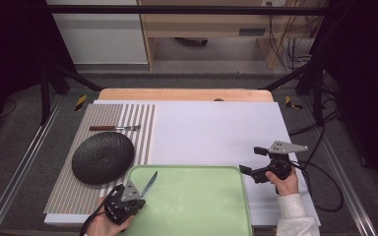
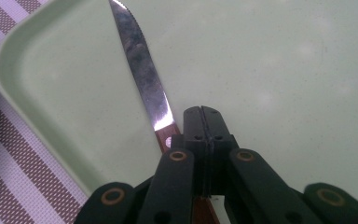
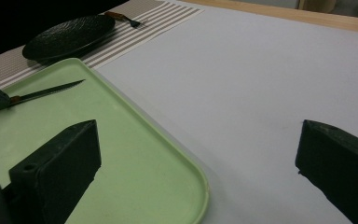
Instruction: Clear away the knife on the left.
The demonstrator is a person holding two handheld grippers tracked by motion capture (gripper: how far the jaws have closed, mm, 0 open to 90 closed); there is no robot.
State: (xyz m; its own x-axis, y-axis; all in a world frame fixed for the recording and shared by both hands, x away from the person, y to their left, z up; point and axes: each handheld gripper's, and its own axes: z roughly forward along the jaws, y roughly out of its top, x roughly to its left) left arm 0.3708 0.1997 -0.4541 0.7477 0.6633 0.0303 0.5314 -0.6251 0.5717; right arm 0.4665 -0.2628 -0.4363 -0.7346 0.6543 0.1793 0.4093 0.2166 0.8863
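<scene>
Two utensils belong in this job, as I read it: table setting on the striped placemat [image 1: 98,147], judged roughly half done. Largest first: the white table cover [image 1: 211,132] is bare in the middle; the green tray [image 1: 197,201] sits at 6 o'clock, its near edge cut off by the frame. The placemat lies at 9 o'clock with the dark plate [image 1: 103,157] on it. A fork [image 1: 114,128] with a brown handle rests on the mat at about 12 o'clock from the plate, just apart from the rim.

The knife [image 2: 142,74] is not placed. The left gripper [image 1: 128,196] has its jaws clamped tight on the knife's wooden handle over the tray's left corner, blade pointing toward 1 o'clock. What's left, my guess: carry it to the mat beside the plate and let go.

The right gripper [image 1: 258,162] sits at 4 o'clock on the white cover, jaws spread wide, nothing between them.

Hard to make out: most of the knife handle is covered by the left gripper's jaws, so I can't tell whether the blade touches the tray or floats above it. Fork tines are too small to count. Plate surface texture is unclear.
</scene>
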